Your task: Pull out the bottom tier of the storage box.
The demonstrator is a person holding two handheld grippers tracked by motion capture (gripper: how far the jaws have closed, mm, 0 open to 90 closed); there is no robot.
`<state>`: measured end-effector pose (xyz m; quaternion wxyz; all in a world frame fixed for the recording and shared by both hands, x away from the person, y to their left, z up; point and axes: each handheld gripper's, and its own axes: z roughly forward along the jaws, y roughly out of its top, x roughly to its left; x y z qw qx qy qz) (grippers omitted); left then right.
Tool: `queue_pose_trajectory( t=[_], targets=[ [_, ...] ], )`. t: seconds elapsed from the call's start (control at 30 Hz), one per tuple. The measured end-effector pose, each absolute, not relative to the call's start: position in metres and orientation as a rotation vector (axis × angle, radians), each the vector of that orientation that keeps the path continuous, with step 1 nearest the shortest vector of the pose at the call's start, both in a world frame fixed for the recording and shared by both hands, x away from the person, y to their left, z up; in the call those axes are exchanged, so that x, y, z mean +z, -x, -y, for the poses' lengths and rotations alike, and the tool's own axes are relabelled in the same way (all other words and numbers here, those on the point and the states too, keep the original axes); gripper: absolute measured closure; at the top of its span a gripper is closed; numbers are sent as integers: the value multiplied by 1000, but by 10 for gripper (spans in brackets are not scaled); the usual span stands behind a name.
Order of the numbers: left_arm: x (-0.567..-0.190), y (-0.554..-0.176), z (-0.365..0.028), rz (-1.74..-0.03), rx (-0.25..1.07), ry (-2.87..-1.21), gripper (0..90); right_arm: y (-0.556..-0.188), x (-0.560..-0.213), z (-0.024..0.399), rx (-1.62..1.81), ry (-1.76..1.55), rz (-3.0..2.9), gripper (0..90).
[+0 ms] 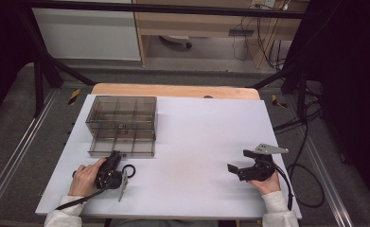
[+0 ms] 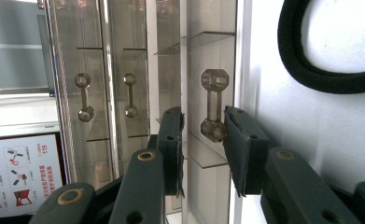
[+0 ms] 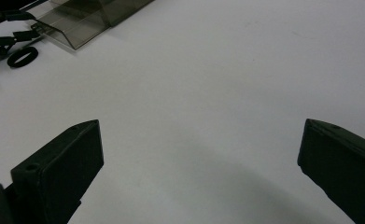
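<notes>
A smoky clear drawer cabinet [image 1: 121, 112] stands at the table's back left, its bottom drawer [image 1: 122, 146] pulled out toward me. My left gripper [image 1: 115, 154] lies on its side at that drawer's front. In the left gripper view its jaws [image 2: 203, 140] flank the drawer's dumbbell-shaped handle [image 2: 213, 105]. The jaw nearer the table touches the handle, and a gap remains on the other side. My right gripper [image 1: 238, 161] rests at the front right with its jaws [image 3: 201, 154] wide apart over bare table.
A black loop of cable [image 1: 128, 170] lies beside the left gripper and shows again [image 2: 320, 70]. Two more drawer handles [image 2: 83, 97] sit on the cabinet. The white table top [image 1: 197, 142] spreads between the hands. Floor rails and cables surround the table.
</notes>
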<state>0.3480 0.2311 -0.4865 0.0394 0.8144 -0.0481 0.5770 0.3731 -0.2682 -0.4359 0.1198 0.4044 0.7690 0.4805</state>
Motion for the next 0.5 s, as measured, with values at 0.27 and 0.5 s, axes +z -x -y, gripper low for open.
queue_pose_trajectory(
  t=[0.27,0.5],
  targets=[
    [-486,-348,-232,144,1757,-2508,680,-373,-436,268,1404,-1180,-2250,7],
    [-484,-349,-232,112,1701,-2523,663,-373,-436,268,1399,-1182,-2253,7]
  ],
)
